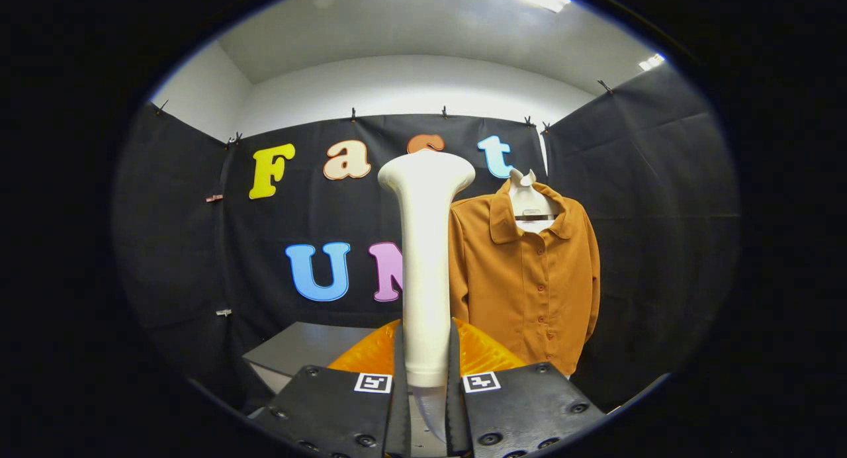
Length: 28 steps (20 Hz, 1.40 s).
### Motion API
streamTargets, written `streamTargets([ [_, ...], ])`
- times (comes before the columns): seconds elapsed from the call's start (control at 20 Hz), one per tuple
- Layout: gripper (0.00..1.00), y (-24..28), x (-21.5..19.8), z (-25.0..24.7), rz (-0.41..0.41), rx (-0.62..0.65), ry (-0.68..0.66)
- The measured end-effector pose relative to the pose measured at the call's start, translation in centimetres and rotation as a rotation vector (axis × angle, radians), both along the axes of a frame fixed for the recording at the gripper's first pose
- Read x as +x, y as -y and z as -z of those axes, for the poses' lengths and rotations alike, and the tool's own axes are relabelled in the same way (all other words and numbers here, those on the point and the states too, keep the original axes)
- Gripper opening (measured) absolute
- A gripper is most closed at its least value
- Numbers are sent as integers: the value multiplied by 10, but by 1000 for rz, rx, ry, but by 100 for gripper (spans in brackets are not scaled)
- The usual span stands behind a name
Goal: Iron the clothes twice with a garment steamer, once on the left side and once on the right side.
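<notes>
A grey table (298, 352) stands below the white ceiling (410, 28).

My one camera rides on the gripper (424, 372) and looks forward along its two fingers, which clamp the white garment steamer (425, 259) standing upright right in front of the lens. I'm facing the booth's far wall level-on, tilted up enough to catch the ceiling. The orange shirt (529, 279) hangs beyond the fingers, slightly right; a grey table (298, 352) sits near left.
</notes>
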<state>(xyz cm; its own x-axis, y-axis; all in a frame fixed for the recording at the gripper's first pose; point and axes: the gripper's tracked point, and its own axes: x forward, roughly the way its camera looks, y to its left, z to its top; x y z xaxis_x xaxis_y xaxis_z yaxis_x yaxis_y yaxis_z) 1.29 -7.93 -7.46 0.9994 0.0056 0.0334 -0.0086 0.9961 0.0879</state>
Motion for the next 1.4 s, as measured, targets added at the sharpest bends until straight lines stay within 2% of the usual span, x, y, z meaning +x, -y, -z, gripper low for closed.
streamTargets([
  [0.65, 24, -28, -4, -3, -37, -3, 8],
  [1.4, 24, -22, 0, -1, -19, 14, 0],
])
